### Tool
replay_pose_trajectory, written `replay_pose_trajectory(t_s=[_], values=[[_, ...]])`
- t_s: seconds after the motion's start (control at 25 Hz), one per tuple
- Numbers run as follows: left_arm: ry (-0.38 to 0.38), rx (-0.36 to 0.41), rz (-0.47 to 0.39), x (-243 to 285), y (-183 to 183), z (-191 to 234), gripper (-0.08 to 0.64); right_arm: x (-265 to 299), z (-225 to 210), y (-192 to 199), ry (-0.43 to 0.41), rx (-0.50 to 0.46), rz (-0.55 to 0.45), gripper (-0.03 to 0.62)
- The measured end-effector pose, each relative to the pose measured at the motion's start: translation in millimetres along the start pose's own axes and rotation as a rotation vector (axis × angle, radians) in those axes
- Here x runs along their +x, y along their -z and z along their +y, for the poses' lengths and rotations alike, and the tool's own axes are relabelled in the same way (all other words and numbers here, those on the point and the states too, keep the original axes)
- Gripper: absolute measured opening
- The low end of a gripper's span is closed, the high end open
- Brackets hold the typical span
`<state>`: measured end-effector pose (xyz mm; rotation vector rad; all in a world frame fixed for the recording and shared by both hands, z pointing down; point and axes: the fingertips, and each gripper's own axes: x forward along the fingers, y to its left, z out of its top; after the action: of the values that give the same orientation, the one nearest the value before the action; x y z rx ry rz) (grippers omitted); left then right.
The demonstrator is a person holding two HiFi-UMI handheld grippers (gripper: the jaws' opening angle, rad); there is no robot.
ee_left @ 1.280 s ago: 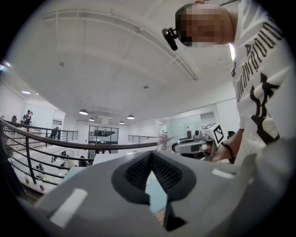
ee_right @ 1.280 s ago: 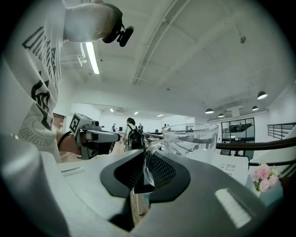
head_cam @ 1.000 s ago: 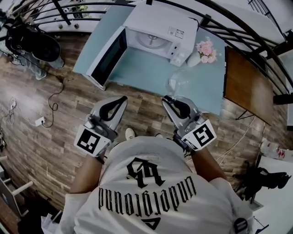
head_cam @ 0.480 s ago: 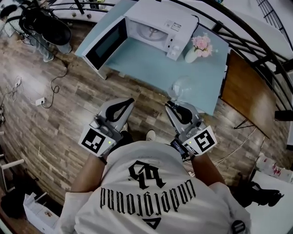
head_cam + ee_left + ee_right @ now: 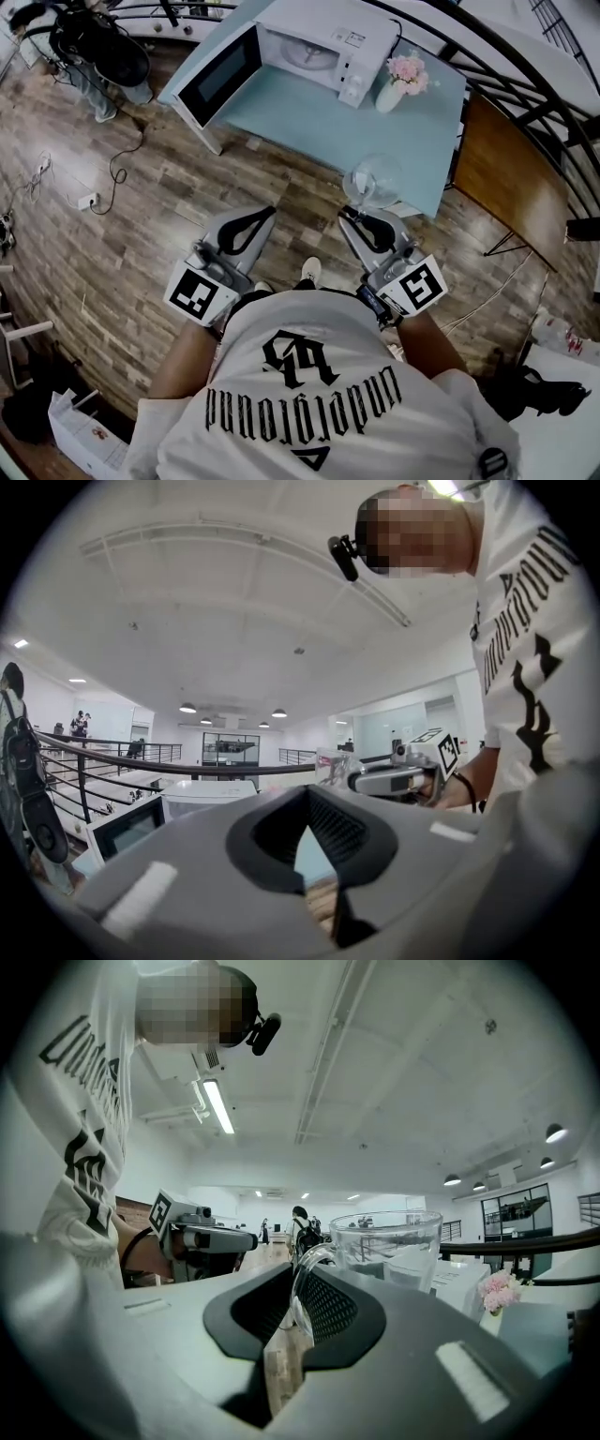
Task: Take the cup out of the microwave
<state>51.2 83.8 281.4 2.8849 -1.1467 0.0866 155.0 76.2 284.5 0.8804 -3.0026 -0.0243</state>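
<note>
A clear glass cup (image 5: 373, 178) hangs over the front edge of the light blue table (image 5: 309, 127), and my right gripper (image 5: 354, 214) is shut on its handle. In the right gripper view the cup (image 5: 389, 1246) rises just past the right gripper's jaws (image 5: 300, 1283), its handle pinched between the pads. The white microwave (image 5: 323, 42) stands at the table's far side with its door (image 5: 217, 82) swung open to the left and its turntable bare. My left gripper (image 5: 267, 212) floats over the wooden floor, shut and holding nothing. In its own view the left gripper (image 5: 305, 794) points toward the table.
A vase of pink flowers (image 5: 401, 73) stands right of the microwave. A brown wooden table (image 5: 511, 178) sits further right, behind a black railing (image 5: 525, 89). Cables and a power strip (image 5: 86, 200) lie on the floor at left. Dark bags (image 5: 98, 52) rest at the upper left.
Both grippers have drawn back from the table, which now sits farther away. The cup stays in the right gripper and has moved from over the tabletop to its front edge.
</note>
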Motion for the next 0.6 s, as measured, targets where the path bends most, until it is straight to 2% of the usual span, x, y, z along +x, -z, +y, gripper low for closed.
replay_pose_trajectory(t_s=[0.28, 0.6], values=[[0.03, 0.017, 0.005, -51.8, -4.9, -10.7, 0.049, -7.3, 42.1, -5.8, 0.051, 0.008, -0.003, 0.038], [0.059, 0.024, -0.012, -121.6, -2.0, -11.5, 0.049, 2.1, 112.8, -6.1, 0.089, 0.003, -0.006, 0.038]])
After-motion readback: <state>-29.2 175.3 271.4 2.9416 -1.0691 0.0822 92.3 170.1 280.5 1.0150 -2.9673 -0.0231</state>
